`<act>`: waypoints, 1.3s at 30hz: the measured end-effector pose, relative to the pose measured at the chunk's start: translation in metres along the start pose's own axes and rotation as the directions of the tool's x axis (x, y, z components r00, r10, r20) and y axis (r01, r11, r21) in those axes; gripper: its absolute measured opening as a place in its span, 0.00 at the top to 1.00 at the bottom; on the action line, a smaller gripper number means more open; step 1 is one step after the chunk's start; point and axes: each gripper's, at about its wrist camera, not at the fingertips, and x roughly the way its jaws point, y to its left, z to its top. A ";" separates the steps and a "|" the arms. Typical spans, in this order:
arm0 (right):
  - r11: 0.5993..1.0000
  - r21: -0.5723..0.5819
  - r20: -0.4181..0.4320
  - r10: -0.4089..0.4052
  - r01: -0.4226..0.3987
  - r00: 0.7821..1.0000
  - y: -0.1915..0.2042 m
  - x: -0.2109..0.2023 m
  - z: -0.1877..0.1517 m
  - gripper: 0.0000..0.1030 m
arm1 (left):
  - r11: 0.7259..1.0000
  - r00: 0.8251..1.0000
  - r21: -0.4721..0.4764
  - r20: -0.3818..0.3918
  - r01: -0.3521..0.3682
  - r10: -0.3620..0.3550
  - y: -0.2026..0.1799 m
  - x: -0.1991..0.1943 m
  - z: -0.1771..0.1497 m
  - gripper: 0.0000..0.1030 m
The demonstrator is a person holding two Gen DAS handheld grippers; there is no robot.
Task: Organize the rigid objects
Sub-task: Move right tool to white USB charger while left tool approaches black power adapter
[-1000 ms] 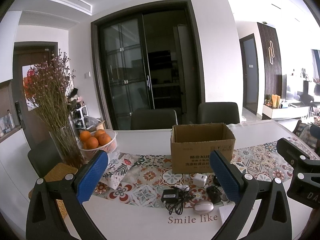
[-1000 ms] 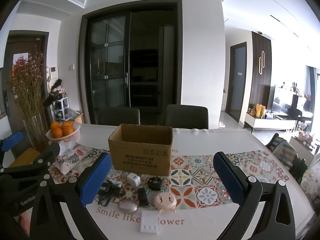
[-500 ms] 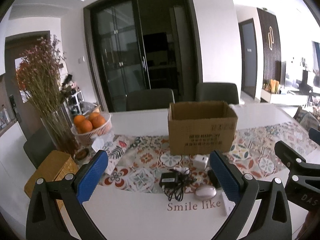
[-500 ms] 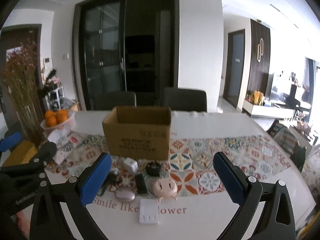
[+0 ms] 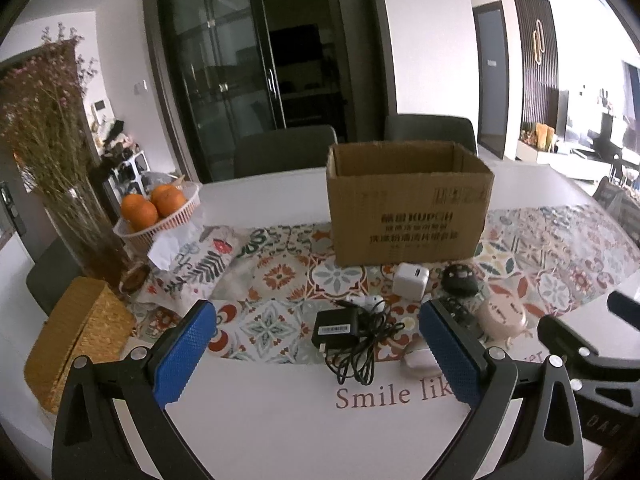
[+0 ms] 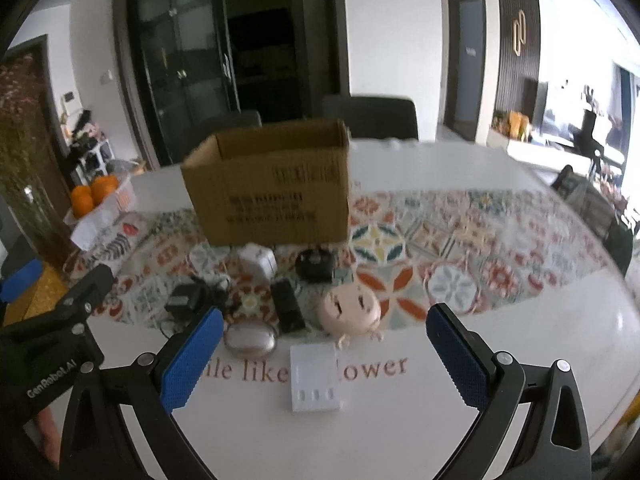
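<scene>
An open cardboard box (image 5: 408,208) (image 6: 272,188) stands on the patterned runner. In front of it lie a white charger cube (image 5: 410,279) (image 6: 258,260), a black adapter with tangled cable (image 5: 336,328) (image 6: 184,296), a black round gadget (image 6: 316,266), a black bar (image 6: 287,312), a pink pig-shaped item (image 6: 350,310), a pinkish mouse (image 6: 250,338) and a white flat case (image 6: 314,378). My left gripper (image 5: 320,356) is open above the adapter. My right gripper (image 6: 320,360) is open, with the white case between its fingers' line.
A basket of oranges (image 5: 160,208), a vase of dried flowers (image 5: 60,152), a patterned pouch (image 5: 196,260) and a woven box (image 5: 76,332) stand at the left. Two dark chairs (image 5: 284,152) sit behind the white table (image 5: 280,420).
Both grippers have moved forward and tilted down toward the small items, which now appear larger and lower in both views. Both stay open.
</scene>
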 end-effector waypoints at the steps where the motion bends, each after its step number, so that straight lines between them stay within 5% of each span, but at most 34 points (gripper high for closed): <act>1: 1.000 0.012 -0.017 0.001 -0.001 1.000 0.000 0.006 -0.003 0.00 | 1.000 1.000 -0.001 -0.002 0.001 -0.001 0.000 0.006 -0.001 0.00; 16: 0.990 0.121 -0.144 -0.059 0.077 0.988 0.014 0.079 -0.033 0.01 | 0.999 0.996 0.001 -0.087 0.036 -0.036 0.003 0.083 -0.014 0.05; 39: 0.965 0.138 -0.211 -0.190 0.222 0.959 0.025 0.122 -0.051 0.06 | 0.993 0.984 -0.029 -0.135 0.116 -0.119 0.006 0.148 -0.024 0.17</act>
